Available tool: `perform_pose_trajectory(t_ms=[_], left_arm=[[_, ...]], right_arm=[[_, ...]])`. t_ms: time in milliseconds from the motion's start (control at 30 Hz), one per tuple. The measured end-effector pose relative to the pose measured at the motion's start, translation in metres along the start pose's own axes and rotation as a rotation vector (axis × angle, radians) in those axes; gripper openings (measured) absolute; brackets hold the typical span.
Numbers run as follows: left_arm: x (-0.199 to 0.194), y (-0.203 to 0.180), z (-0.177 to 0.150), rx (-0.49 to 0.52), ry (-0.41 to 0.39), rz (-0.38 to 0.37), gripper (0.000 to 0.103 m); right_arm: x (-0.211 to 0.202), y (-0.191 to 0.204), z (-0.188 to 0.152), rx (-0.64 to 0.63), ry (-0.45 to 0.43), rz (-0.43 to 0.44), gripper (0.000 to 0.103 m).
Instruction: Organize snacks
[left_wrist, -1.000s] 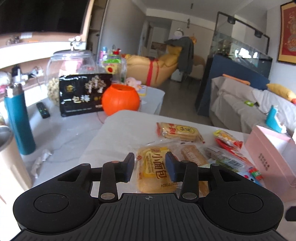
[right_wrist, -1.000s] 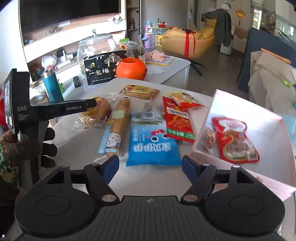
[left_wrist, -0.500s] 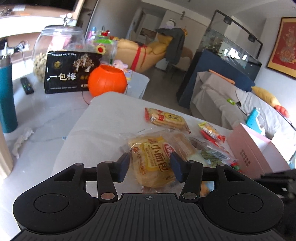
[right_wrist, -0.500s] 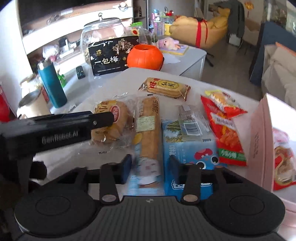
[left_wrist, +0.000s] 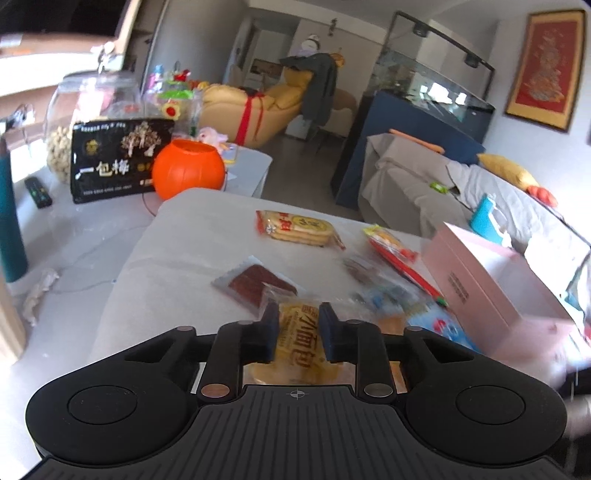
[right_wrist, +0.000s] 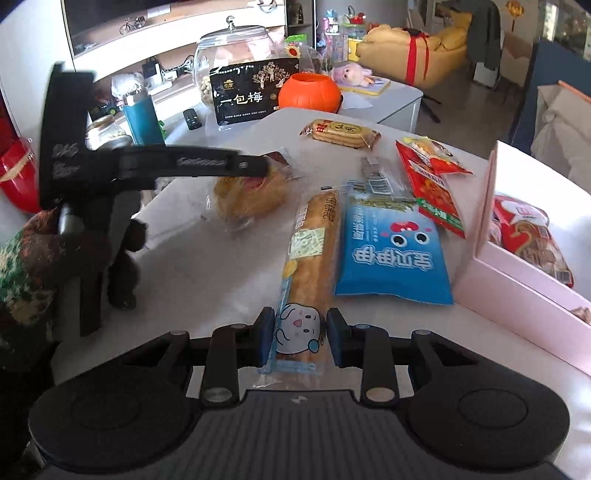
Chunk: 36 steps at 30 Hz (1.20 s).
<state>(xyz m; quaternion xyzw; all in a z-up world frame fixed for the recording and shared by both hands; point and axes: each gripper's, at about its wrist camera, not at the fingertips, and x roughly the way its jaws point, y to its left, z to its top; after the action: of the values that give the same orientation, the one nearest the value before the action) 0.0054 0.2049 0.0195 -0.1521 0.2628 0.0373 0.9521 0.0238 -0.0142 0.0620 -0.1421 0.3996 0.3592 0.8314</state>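
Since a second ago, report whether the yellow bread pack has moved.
Yes. The yellow bread pack, gripped as the left gripper's jaws close, lifted off the red-brown packet it covered.

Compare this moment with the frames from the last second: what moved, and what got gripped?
The left gripper is closing on the yellow bread packet, now raised off the table, uncovering a dark red packet. The right gripper came in and shut on the long bread stick. The blue packet, pink box and orange pumpkin bowl stayed put.

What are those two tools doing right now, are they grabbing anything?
Left tool: jaws closing on the round bread packet, pads pressing its sides.
Right tool: closed on the near end of the long bread stick packet.
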Motion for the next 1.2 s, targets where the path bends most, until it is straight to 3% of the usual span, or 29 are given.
perform_pose_trajectory(t_ms=[100,233,300,400,500,633,667,700,733,767,967,1033,1133,1200], left_arm=[[-0.02,0.0,-0.019,0.01,0.018,-0.032,0.026],[-0.036,0.009,-0.034,-0.035,-0.003,-0.047,0.03],[-0.034,0.019,-0.04,-0.092,-0.025,-0.061,0.043],[-0.03,0.033,-0.041,-0.166,-0.025,-0.09,0.048],[-0.028,0.036,-0.041,-0.19,-0.019,-0.1,0.051],[-0.028,0.036,-0.042,-0.194,-0.017,-0.106,0.051],[-0.028,0.037,-0.042,-0.201,-0.016,-0.11,0.051],[-0.028,0.039,-0.042,-0.208,-0.015,-0.114,0.051],[-0.027,0.039,-0.042,-0.211,-0.014,-0.115,0.051],[-0.027,0.039,-0.042,-0.21,-0.013,-0.114,0.051],[-0.027,0.037,-0.042,-0.199,-0.014,-0.108,0.051],[-0.027,0.037,-0.042,-0.202,-0.014,-0.108,0.051],[-0.028,0.036,-0.043,-0.198,-0.016,-0.106,0.051],[-0.027,0.036,-0.043,-0.2,-0.016,-0.108,0.051]], right_arm=[[-0.011,-0.007,0.019,-0.004,-0.066,-0.039,0.038],[0.005,0.001,0.064,-0.063,-0.121,-0.03,0.056],[0.032,0.014,0.094,-0.07,-0.113,0.015,0.056],[0.078,0.032,0.126,-0.063,-0.071,0.061,0.056],[0.125,0.044,0.145,-0.06,0.012,0.067,0.052],[0.157,0.055,0.145,-0.103,0.08,0.016,0.051],[0.154,0.057,0.144,-0.12,0.079,0.01,0.043],[0.15,0.058,0.143,-0.132,0.076,0.007,0.027],[0.141,0.057,0.142,-0.132,0.078,0.004,0.003],[0.131,0.054,0.142,-0.123,0.068,0.01,0.002],[0.092,0.04,0.143,-0.112,0.032,0.042,0.002],[0.097,0.037,0.144,-0.099,0.031,0.048,0.007],[0.122,0.036,0.146,-0.076,0.068,0.054,0.024],[0.139,0.037,0.148,-0.062,0.083,0.049,0.025]])
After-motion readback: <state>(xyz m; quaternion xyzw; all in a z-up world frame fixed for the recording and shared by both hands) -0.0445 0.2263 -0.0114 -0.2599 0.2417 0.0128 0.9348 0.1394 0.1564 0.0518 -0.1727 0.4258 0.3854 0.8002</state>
